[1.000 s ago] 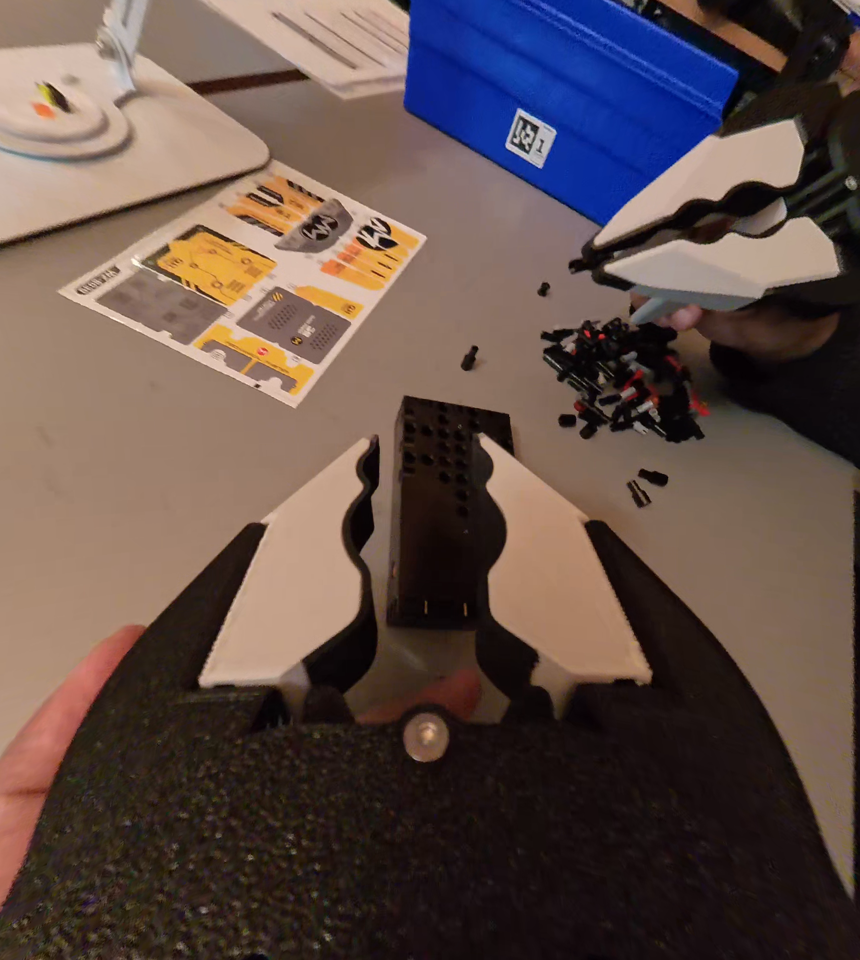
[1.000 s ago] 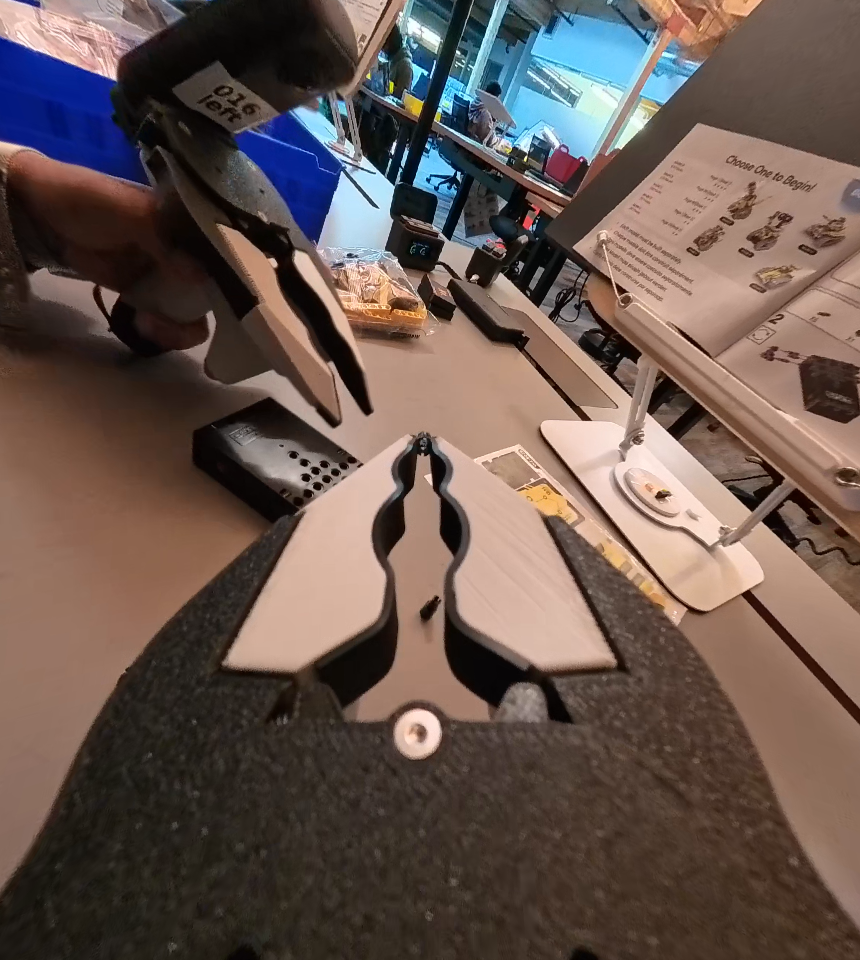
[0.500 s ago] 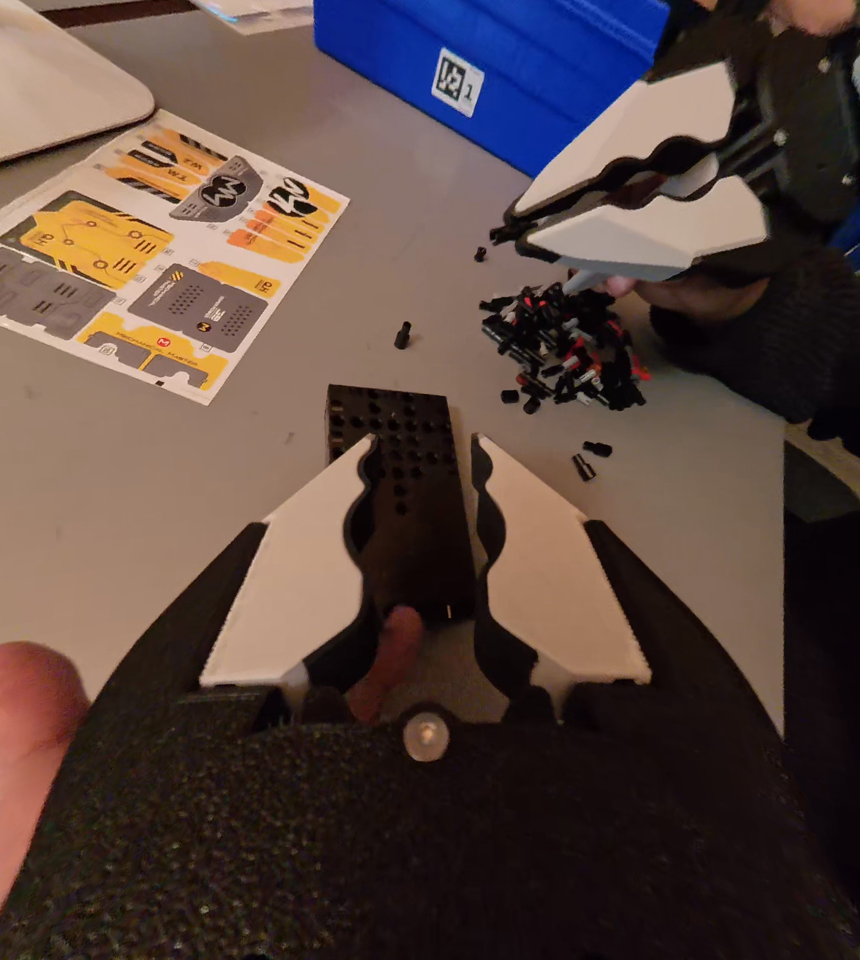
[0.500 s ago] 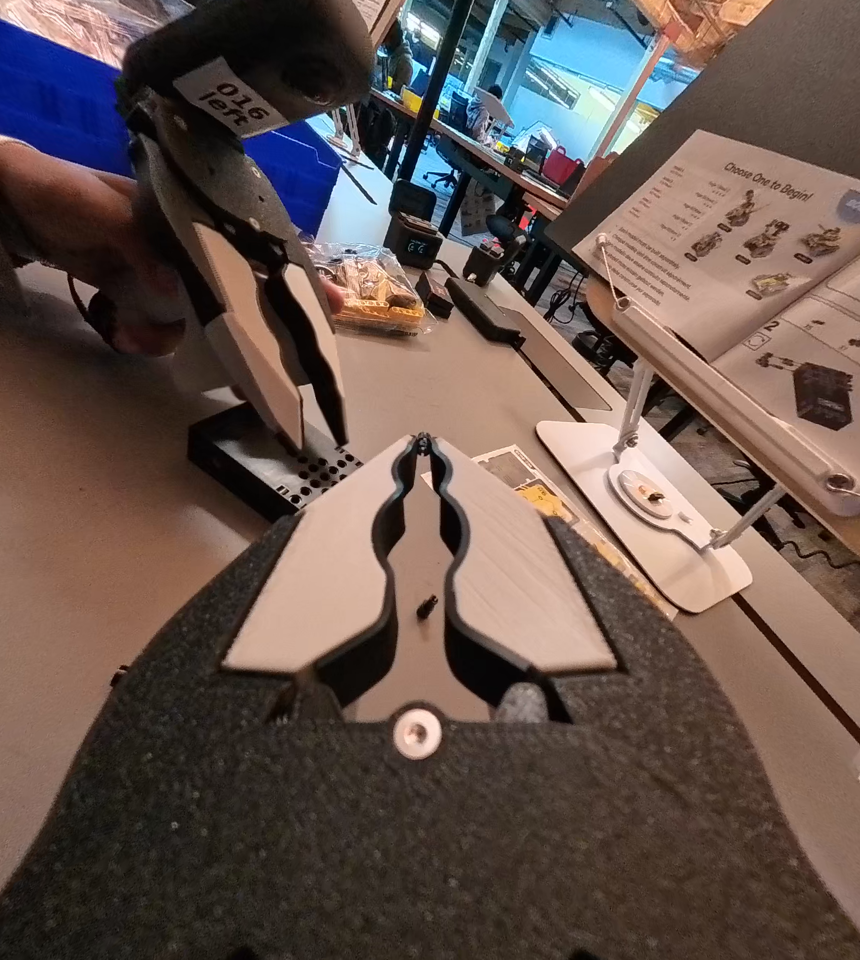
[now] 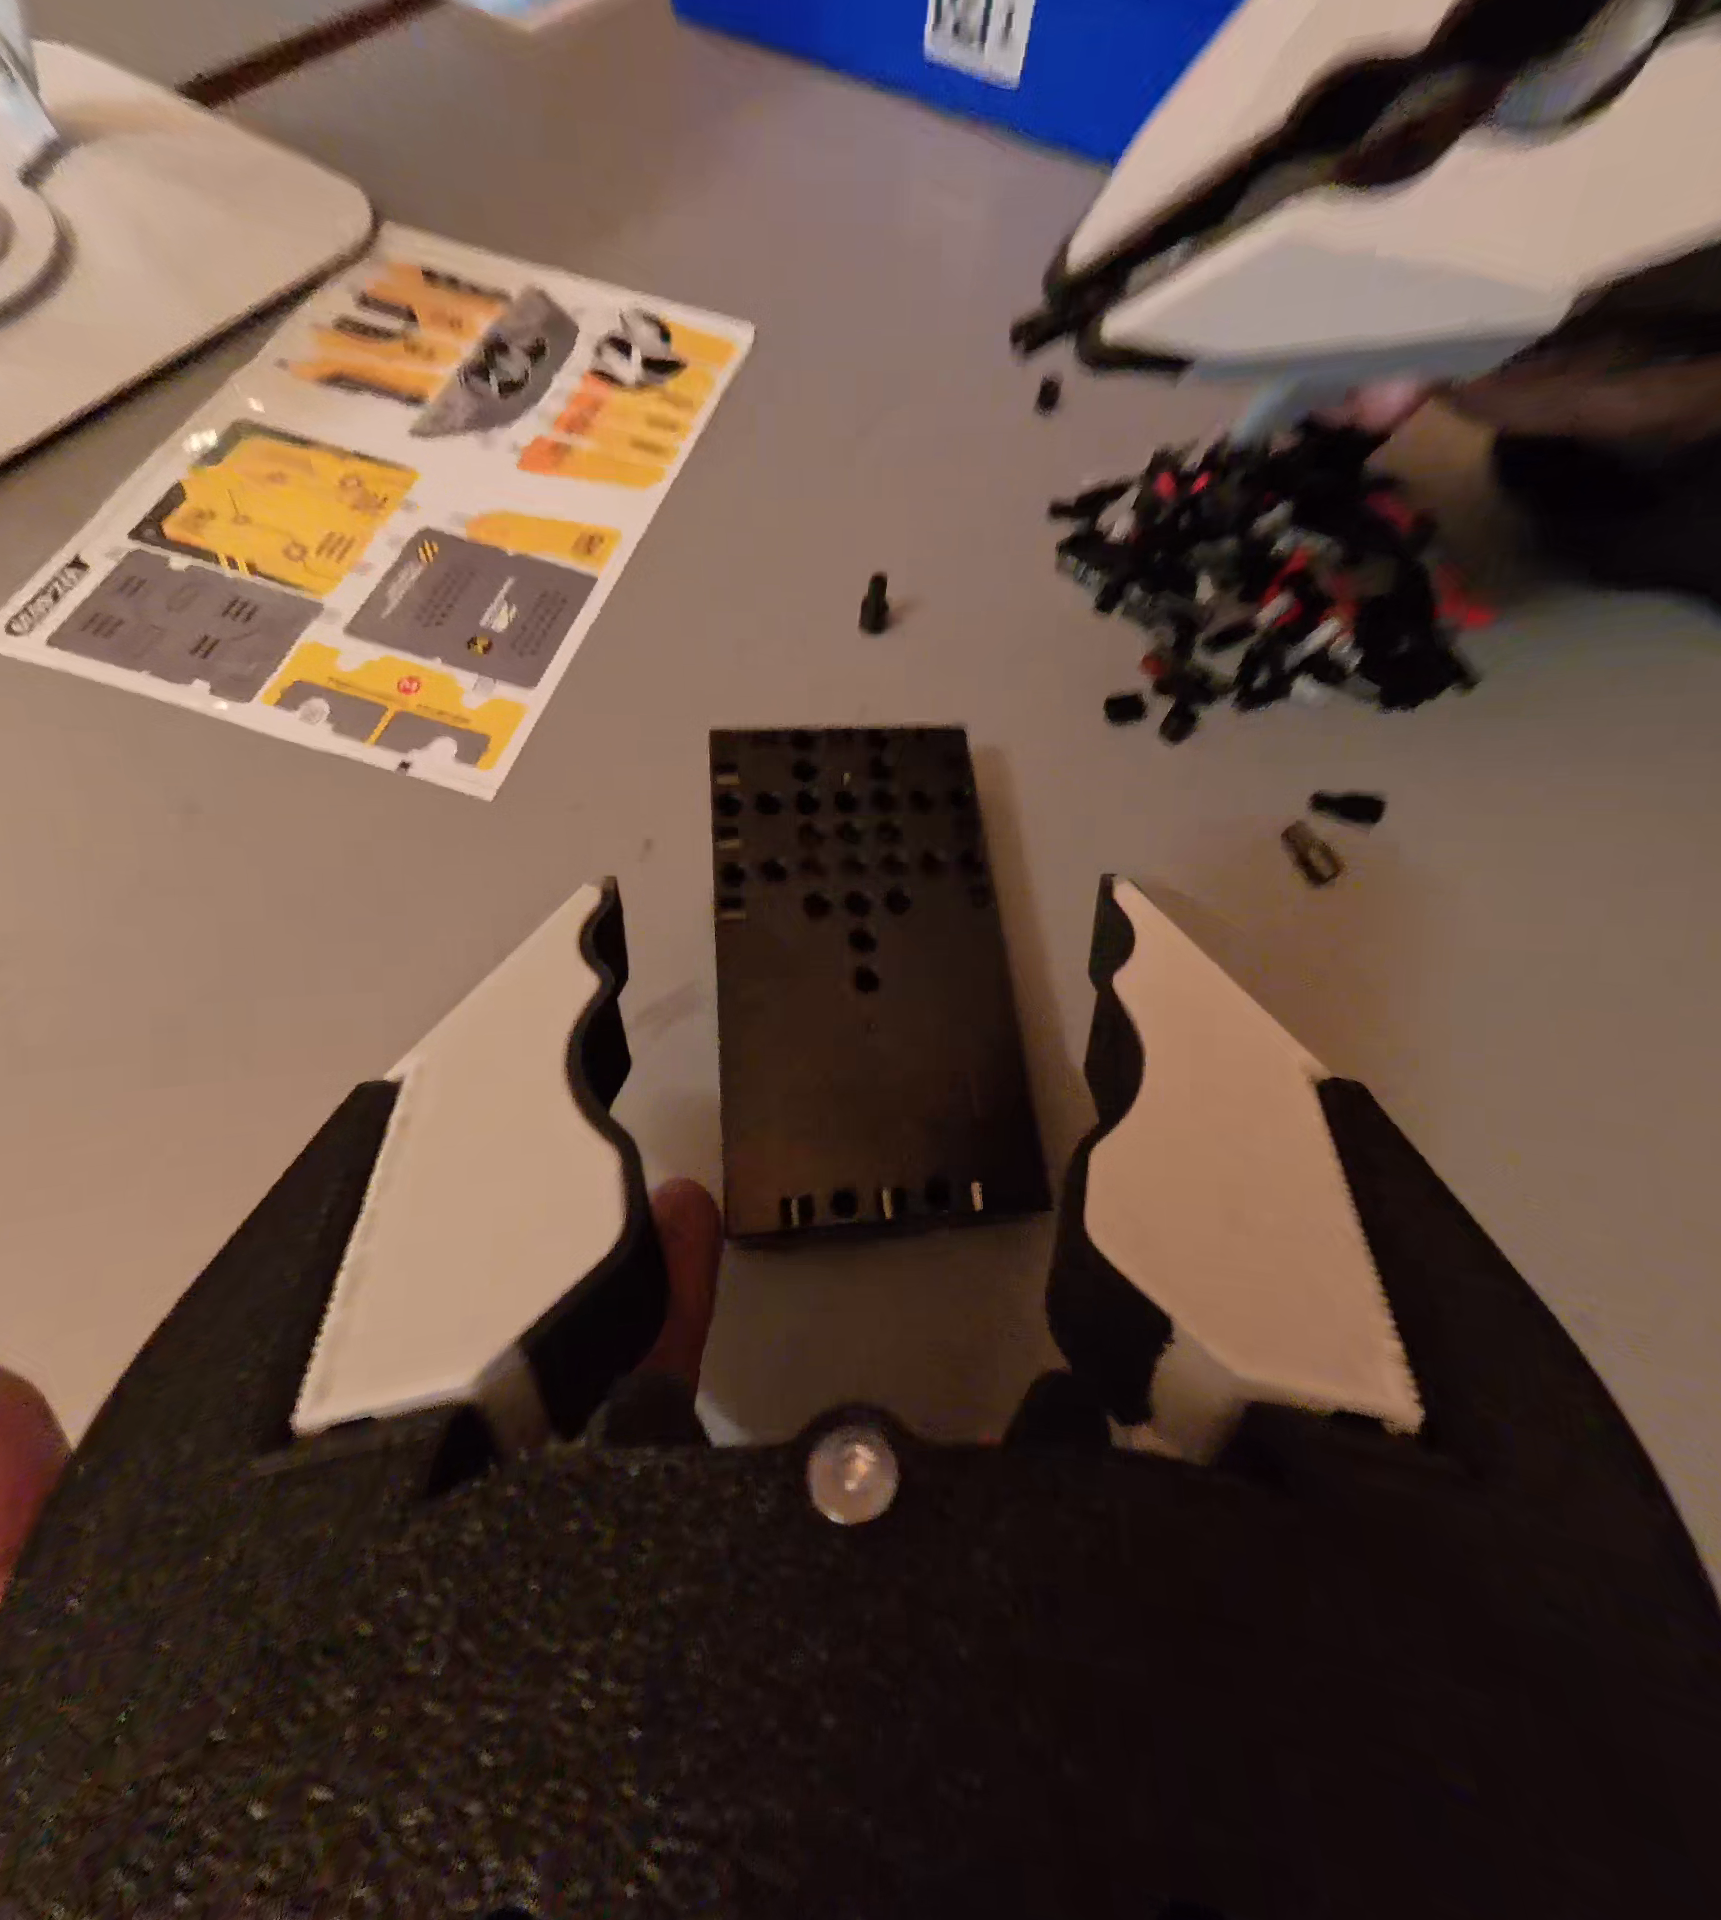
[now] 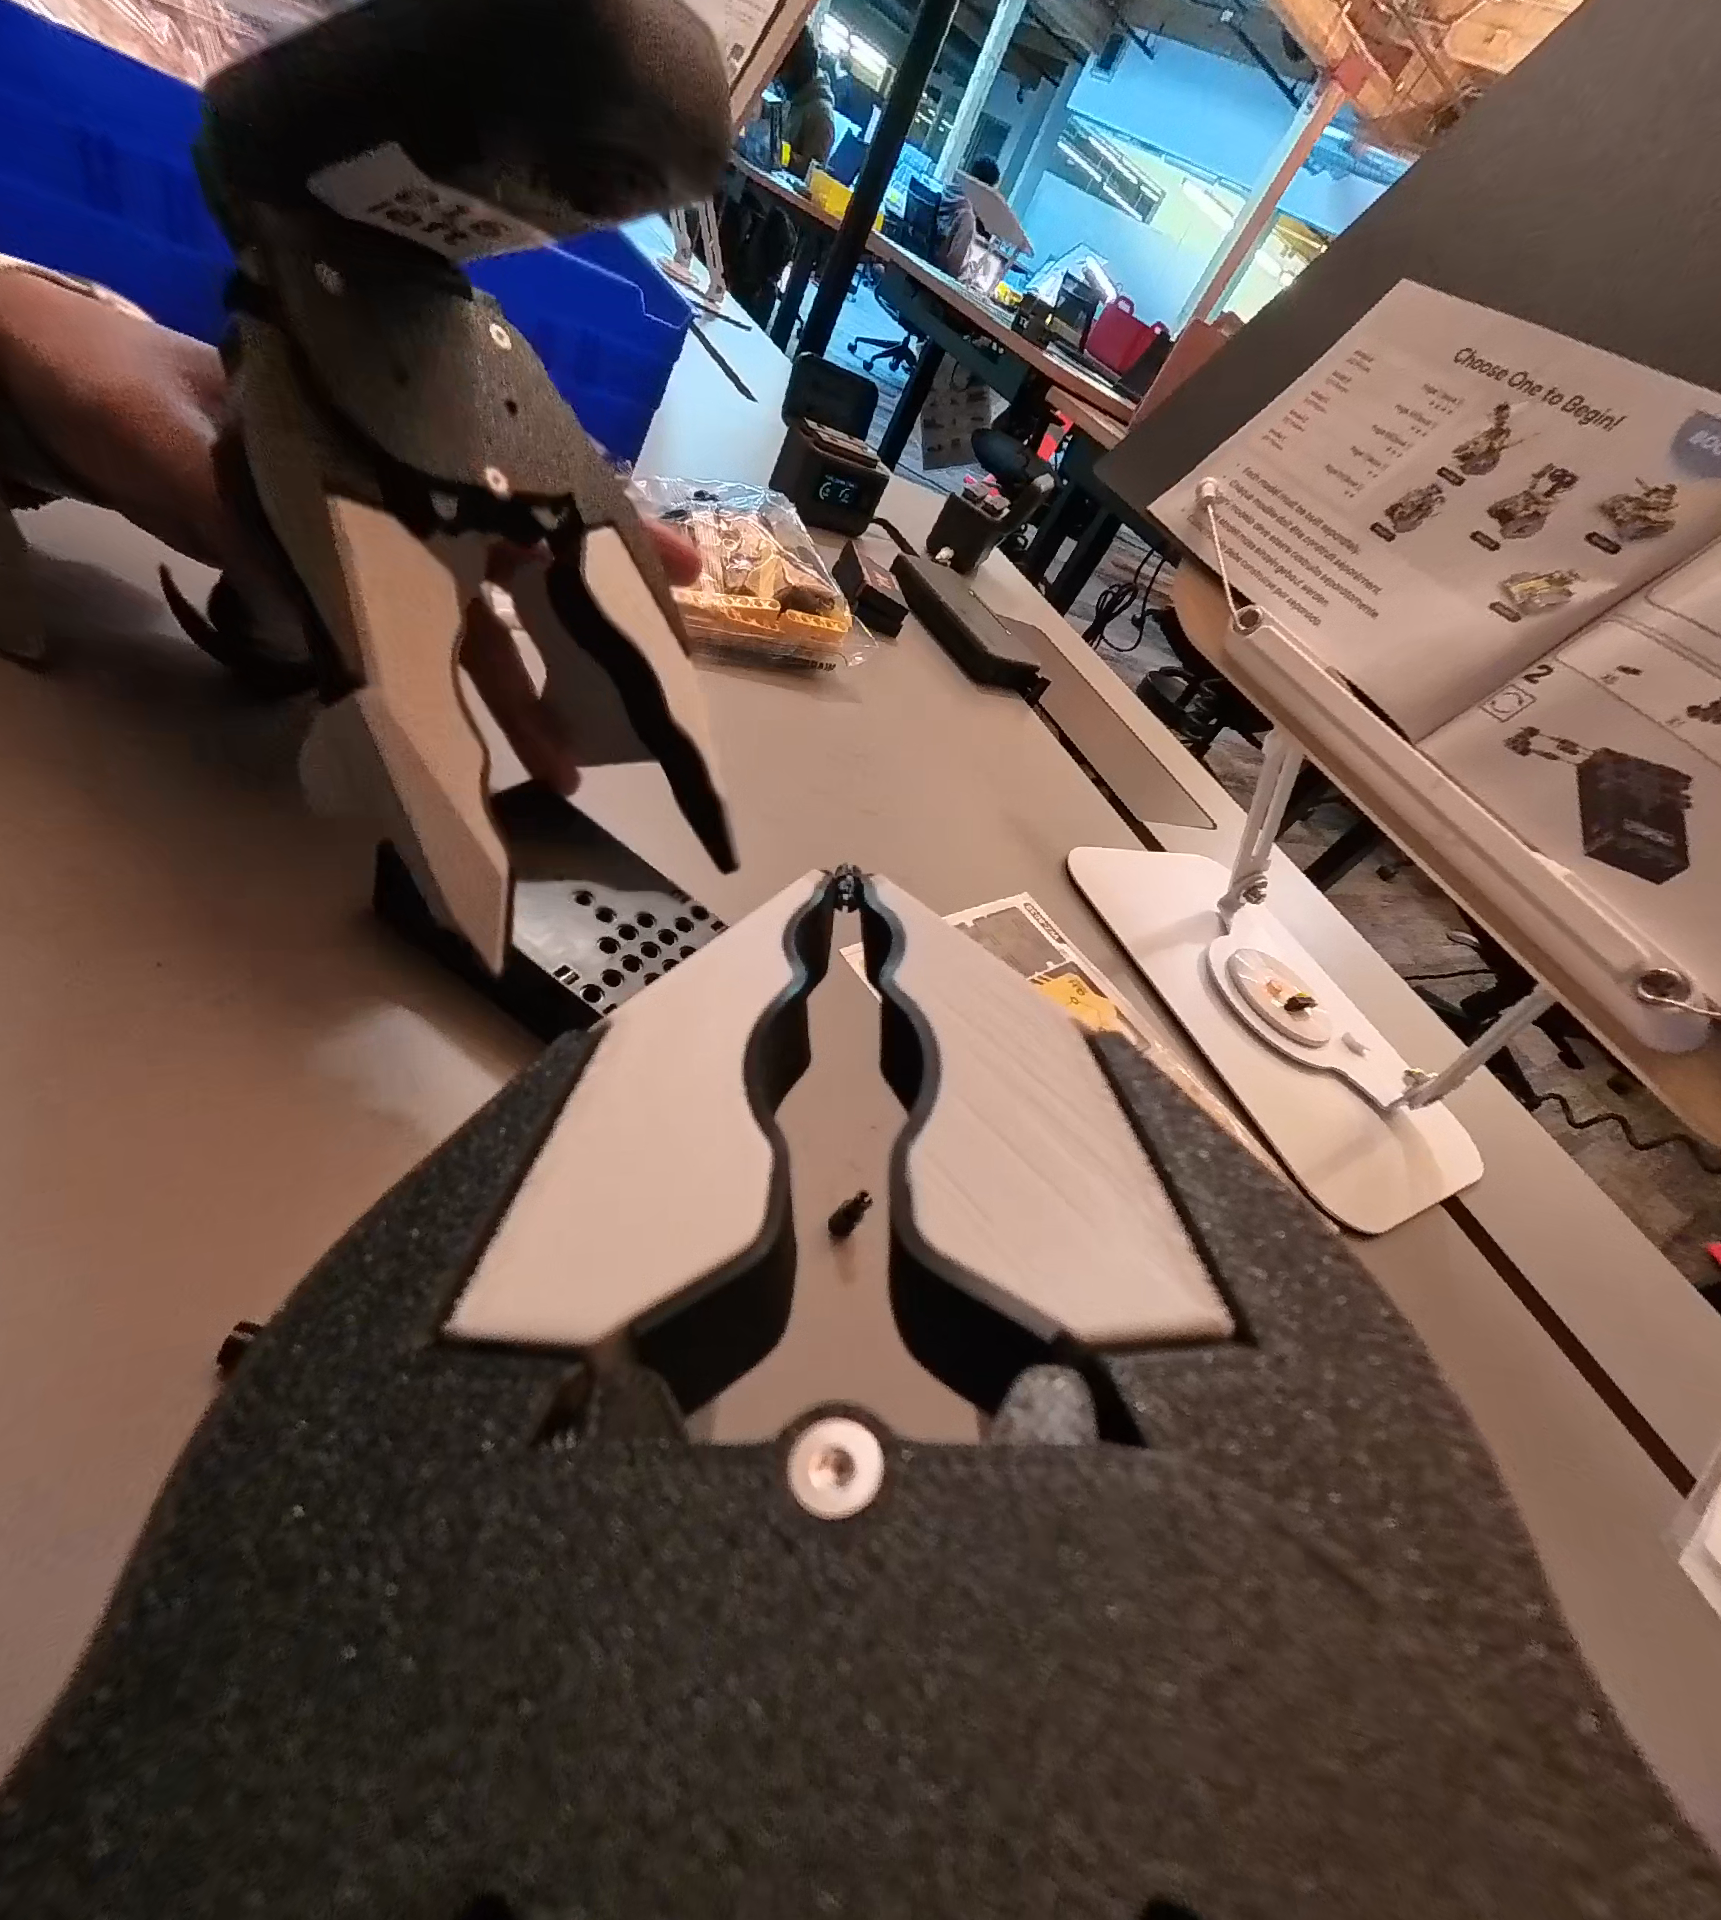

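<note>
A black rectangular block (image 5: 861, 997) with many round holes lies flat on the grey table. My left gripper (image 5: 856, 891) is open wide just above it, one finger on each side of the block and neither touching it. It also shows in the right wrist view (image 6: 607, 883), tilted down over the block (image 6: 627, 935). My right gripper (image 6: 845, 885) is shut on a small black pin at its tips. It hovers above the table beyond the block, blurred in the left wrist view (image 5: 1048, 332). A loose black pin (image 5: 874, 603) lies ahead of the block.
A pile of black and red pins (image 5: 1261, 582) lies right of the block, with a few strays (image 5: 1329, 831). A sticker sheet (image 5: 368, 520), a white book-stand base (image 5: 108, 239) holding an open booklet (image 6: 1458, 499), a blue bin (image 5: 939, 62) and a bag of yellow parts (image 6: 762, 592) surround the spot. My right fingertips sit around 9 cm from my left ones.
My left gripper has opened much wider around the block. My right gripper has stayed shut on the pin and has drifted a little nearer the block.
</note>
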`<state>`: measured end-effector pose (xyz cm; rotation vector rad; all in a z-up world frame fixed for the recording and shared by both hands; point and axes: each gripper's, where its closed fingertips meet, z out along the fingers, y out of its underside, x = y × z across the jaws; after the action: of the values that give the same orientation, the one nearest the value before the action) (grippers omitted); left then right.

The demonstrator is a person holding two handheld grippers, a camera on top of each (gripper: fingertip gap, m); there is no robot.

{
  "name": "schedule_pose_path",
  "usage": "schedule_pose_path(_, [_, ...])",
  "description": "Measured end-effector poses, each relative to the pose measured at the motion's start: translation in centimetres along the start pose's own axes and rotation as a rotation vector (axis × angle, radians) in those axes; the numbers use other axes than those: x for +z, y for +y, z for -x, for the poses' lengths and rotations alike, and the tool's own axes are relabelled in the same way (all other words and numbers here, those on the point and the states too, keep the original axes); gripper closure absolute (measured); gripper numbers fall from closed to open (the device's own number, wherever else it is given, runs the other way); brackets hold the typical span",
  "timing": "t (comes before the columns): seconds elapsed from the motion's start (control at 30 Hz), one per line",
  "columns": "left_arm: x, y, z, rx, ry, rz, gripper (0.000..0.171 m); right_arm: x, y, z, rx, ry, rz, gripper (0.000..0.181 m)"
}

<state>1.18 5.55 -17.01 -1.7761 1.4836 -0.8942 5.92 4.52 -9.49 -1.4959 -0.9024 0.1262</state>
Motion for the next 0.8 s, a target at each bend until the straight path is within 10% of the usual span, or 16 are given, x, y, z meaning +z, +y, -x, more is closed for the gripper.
schedule_pose_path(0.8, [2.3,1.9,0.4,0.075,-0.182,0.179,0.080,0.3,0.2,0.4,-0.023,-0.002,0.012,0.177])
